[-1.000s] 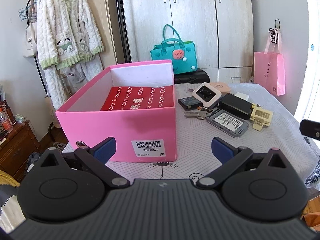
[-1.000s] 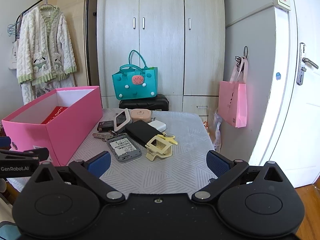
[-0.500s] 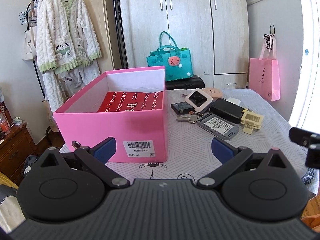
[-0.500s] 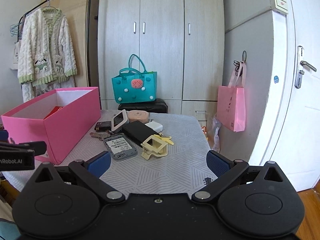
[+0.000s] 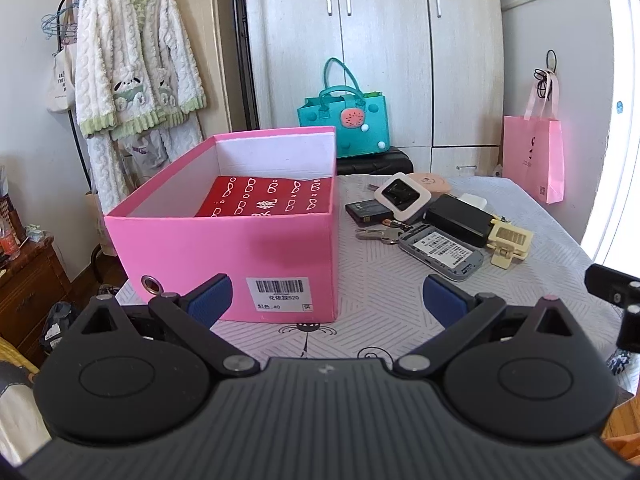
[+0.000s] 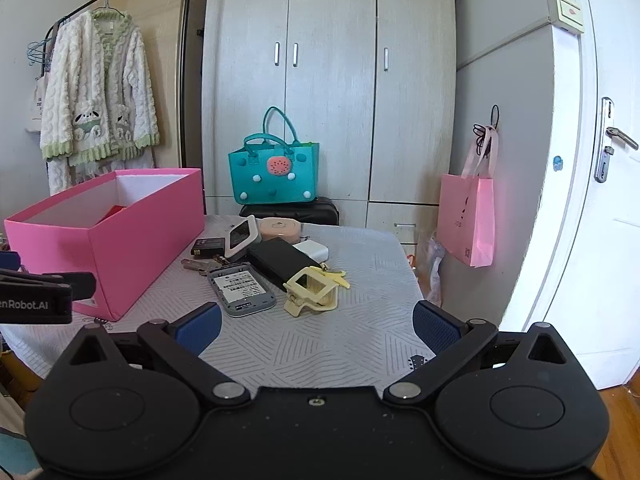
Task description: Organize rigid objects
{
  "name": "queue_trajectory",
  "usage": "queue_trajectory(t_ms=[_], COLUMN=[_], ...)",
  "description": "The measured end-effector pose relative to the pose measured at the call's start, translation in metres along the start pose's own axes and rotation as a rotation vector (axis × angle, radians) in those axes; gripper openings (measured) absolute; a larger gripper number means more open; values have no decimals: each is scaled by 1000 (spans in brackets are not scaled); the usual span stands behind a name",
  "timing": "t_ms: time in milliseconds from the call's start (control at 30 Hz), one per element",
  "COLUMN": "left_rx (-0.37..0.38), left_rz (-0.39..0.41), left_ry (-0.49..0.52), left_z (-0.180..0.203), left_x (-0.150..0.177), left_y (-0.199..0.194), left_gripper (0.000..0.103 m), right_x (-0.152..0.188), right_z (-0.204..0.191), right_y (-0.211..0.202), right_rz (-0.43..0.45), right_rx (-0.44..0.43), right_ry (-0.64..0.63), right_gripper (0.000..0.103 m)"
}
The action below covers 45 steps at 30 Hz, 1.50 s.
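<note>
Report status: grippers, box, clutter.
Left gripper and right gripper open, empty. Pink box open, red packet inside. Gadgets loose on table beside it; nothing blocking.

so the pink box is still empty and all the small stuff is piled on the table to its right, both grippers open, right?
Not quite: the pink box is not empty. The left wrist view shows a red patterned item lying inside it. The rest holds: the small items, such as the yellow clip and the grey device, lie on the table, and the left gripper and right gripper are open.
</note>
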State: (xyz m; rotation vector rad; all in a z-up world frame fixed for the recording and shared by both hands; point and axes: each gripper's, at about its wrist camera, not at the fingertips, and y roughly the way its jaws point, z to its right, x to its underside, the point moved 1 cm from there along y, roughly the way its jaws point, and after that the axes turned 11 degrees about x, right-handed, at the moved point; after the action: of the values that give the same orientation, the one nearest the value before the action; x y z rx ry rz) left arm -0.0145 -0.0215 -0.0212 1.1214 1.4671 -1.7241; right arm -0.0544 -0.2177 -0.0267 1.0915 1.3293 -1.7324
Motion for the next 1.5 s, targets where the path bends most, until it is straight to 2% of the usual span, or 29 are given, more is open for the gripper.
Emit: queue_trajectory(t_ms=[300, 467, 1067, 1500], left_rx=[-7, -5, -4, -5], left_rz=[-4, -8, -14, -16], left_ry=[-37, -38, -38, -37], left_z=[-10, -10, -10, -10], left_x=[2, 4, 5, 6], left_y=[5, 7, 10, 11], left_gripper=[103, 103, 103, 103], right_x=[0, 3, 5, 6], right_z=[0, 2, 0, -2], right_y=[2, 3, -1, 0], right_rz=[-5, -6, 69, 60], right_rx=[5, -36, -74, -82], right_ry=[4, 26, 4, 11], right_gripper=[103, 103, 103, 103])
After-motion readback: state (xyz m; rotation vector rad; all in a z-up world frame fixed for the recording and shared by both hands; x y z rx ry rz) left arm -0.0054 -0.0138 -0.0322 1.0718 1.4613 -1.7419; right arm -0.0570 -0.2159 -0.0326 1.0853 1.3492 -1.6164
